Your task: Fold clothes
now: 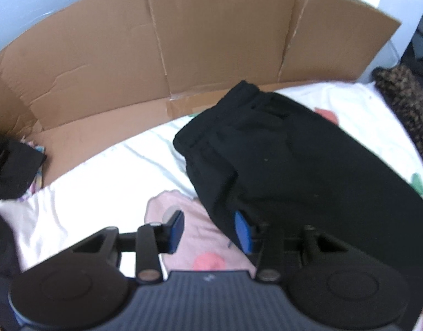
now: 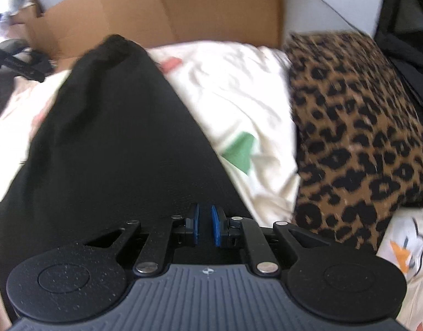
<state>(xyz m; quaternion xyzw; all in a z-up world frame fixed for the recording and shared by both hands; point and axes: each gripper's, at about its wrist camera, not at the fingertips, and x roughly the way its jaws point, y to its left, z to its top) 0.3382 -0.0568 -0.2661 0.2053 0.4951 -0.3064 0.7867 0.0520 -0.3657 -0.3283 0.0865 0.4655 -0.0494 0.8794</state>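
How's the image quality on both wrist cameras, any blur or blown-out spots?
Left wrist view: mildly soft, fisheye bends the cardboard, white sheet overexposed. Right wrist view: motion blur smears the leopard-print pillow and sheet; black garment shows almost no detail.

A: How many garments lie on the bed?
B: One black fabric garment (image 1: 294, 160), centre right.
A: Cardboard?
B: One brown flattened cardboard sheet (image 1: 156, 55), across the top.
A: Pillows?
B: One leopard-print pillow (image 2: 357, 127), at right.
A: Grippers?
B: Two black grippers with blue pads (image 1: 208, 231) (image 2: 205, 227).
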